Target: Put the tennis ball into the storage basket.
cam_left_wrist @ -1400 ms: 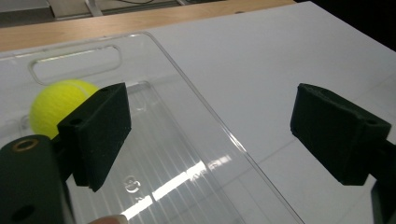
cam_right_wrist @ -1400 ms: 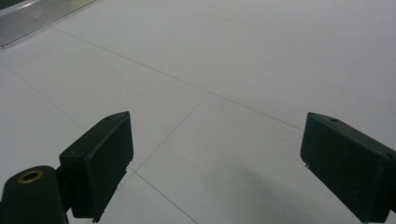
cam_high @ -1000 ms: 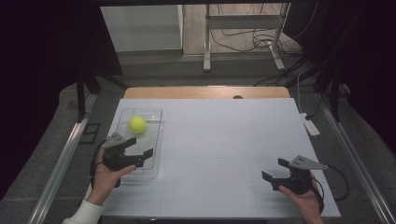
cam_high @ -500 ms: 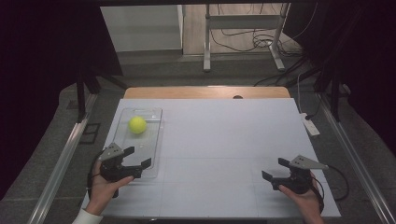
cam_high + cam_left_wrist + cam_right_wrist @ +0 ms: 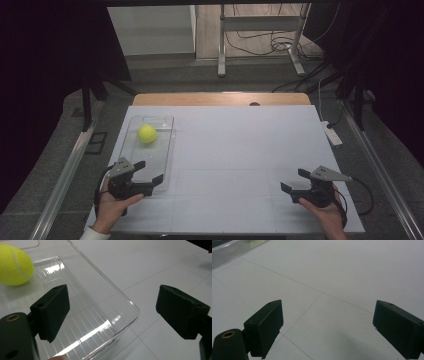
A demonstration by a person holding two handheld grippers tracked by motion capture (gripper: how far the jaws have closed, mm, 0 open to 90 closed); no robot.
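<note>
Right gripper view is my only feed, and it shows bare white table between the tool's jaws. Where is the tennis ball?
Observer: The tennis ball lies in the far end of a clear plastic tray on the table's left side.
Operator: Is the left tool holding anything?
Observer: No. The left tool is open, with the tray's near right corner between its jaws.
Operator: Where does my right tool sit?
Observer: The right tool is open over the near right part of the table, well apart from the tray.
</note>
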